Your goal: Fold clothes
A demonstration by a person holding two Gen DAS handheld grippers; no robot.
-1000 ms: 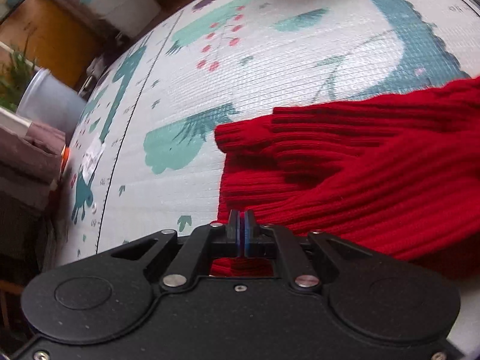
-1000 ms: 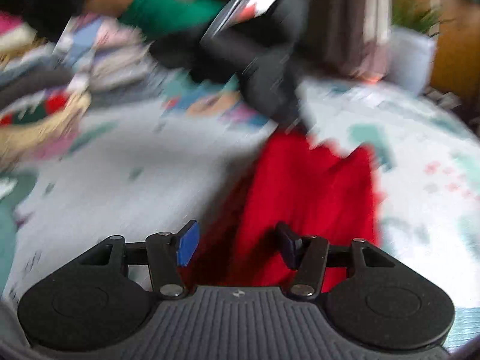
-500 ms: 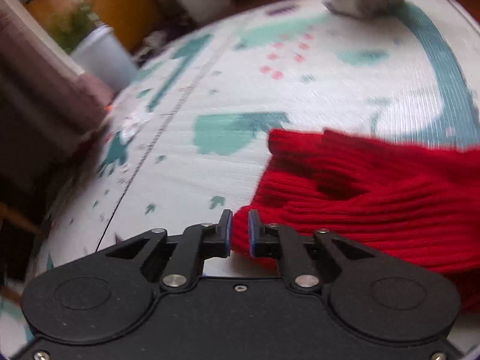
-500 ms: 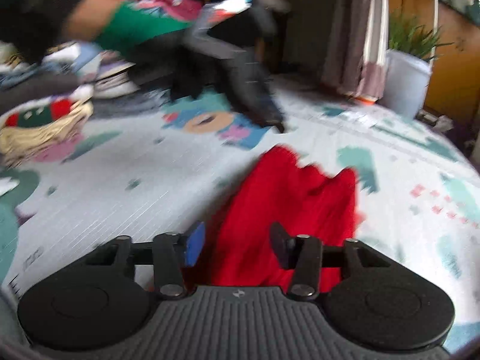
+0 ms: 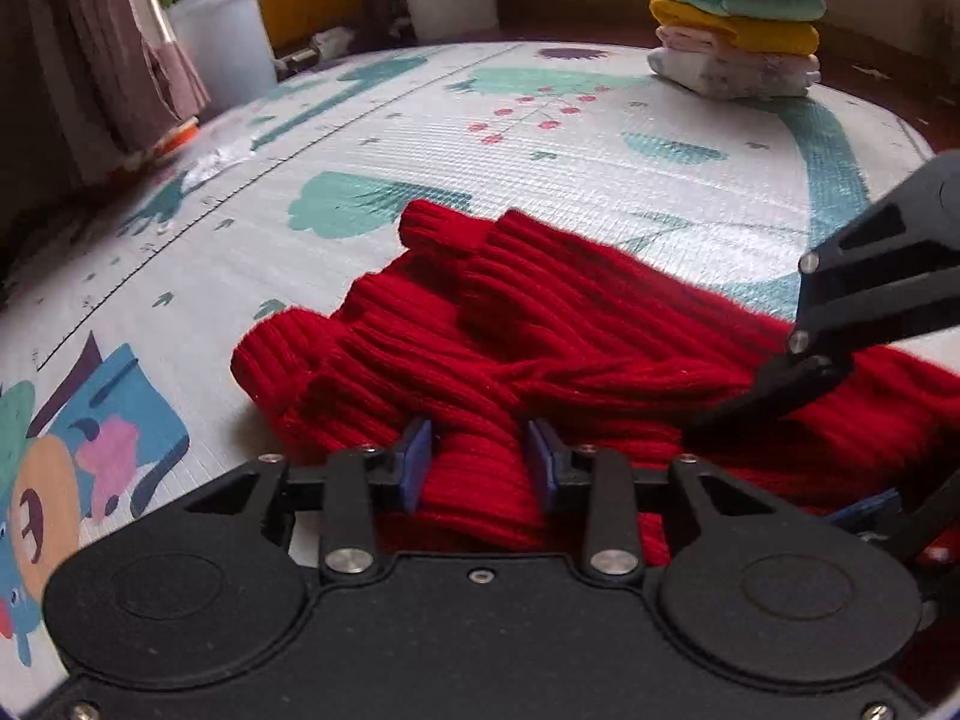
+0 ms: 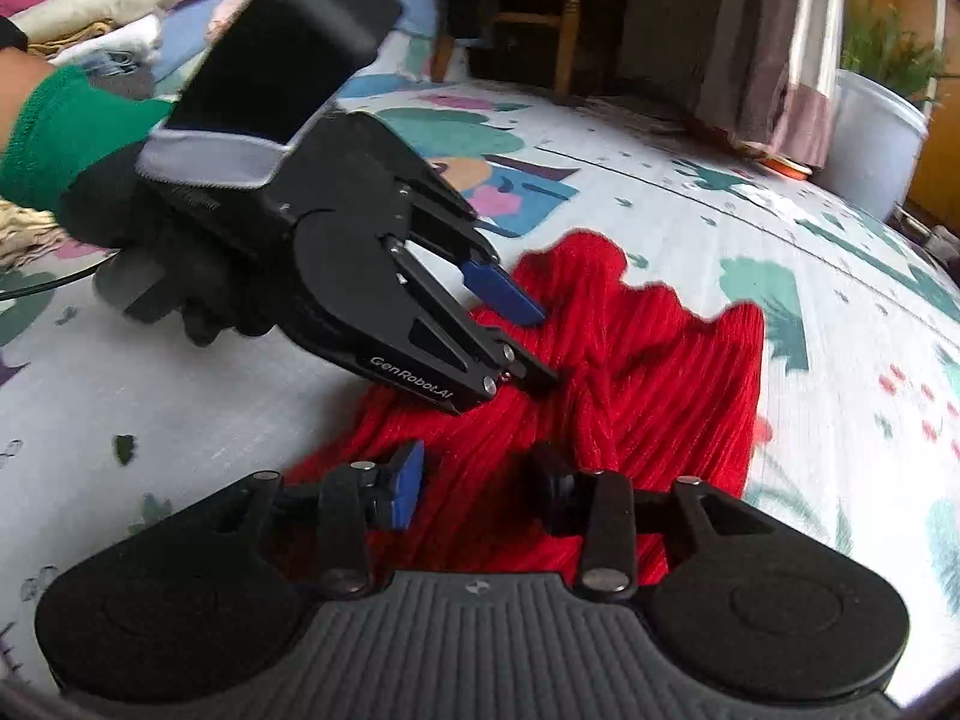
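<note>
A red ribbed knit sweater (image 5: pixel 570 330) lies bunched on the printed play mat (image 5: pixel 540 138), its cuffs pointing to the far side. My left gripper (image 5: pixel 480 468) sits at the near edge with a ridge of knit between its blue pads; its jaws are opening. In the right wrist view the sweater (image 6: pixel 648 372) fills the middle and the left gripper (image 6: pixel 543 348), held by a black-gloved hand (image 6: pixel 150 252) in a green sleeve, tips down onto it. My right gripper (image 6: pixel 477 486) straddles a fold and its jaws are closing. It also shows as the right gripper (image 5: pixel 762 474).
A stack of folded clothes (image 5: pixel 735 30) stands at the mat's far right corner. White planters (image 5: pixel 222 42) and a curtain (image 5: pixel 120 60) line the far left. A heap of unfolded clothes (image 6: pixel 108 6) and a wooden stool (image 6: pixel 528 12) lie beyond the mat (image 6: pixel 180 420).
The left jaws went from shut to apart, and that gripper rolled and settled low on the sweater's near edge. The right jaws narrowed around the fold.
</note>
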